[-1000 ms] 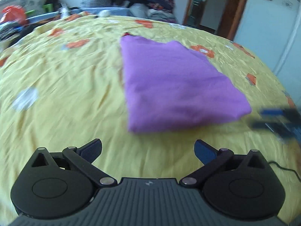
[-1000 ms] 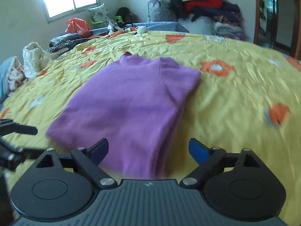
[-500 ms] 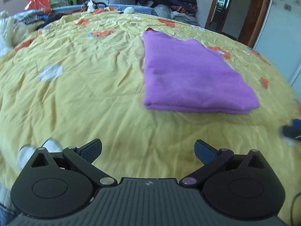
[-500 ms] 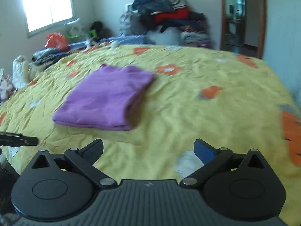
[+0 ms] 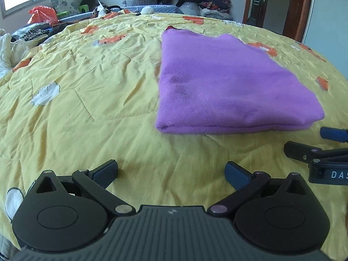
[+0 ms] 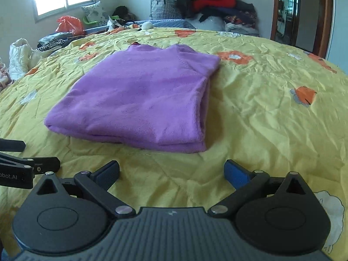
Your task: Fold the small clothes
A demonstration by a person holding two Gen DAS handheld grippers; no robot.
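A purple garment [image 5: 226,84] lies folded into a flat rectangle on the yellow bedspread [image 5: 87,100]; it also shows in the right wrist view [image 6: 139,100]. My left gripper [image 5: 171,174] is open and empty, held over the bedspread short of the garment's near folded edge. My right gripper [image 6: 171,174] is open and empty, just in front of the garment's near edge. The right gripper shows at the right edge of the left wrist view [image 5: 326,150]. The left gripper shows at the left edge of the right wrist view [image 6: 24,163].
A pile of clothes and a checked bag [image 6: 195,2] stands beyond the bed's far edge. A red bag [image 6: 69,25] and bundles lie at the far left below a window. A wooden door frame [image 6: 324,15] stands at the right.
Both grippers have drawn back from the folded garment and now sit still near the bed's front. The garment has not moved. Both grippers stay open.
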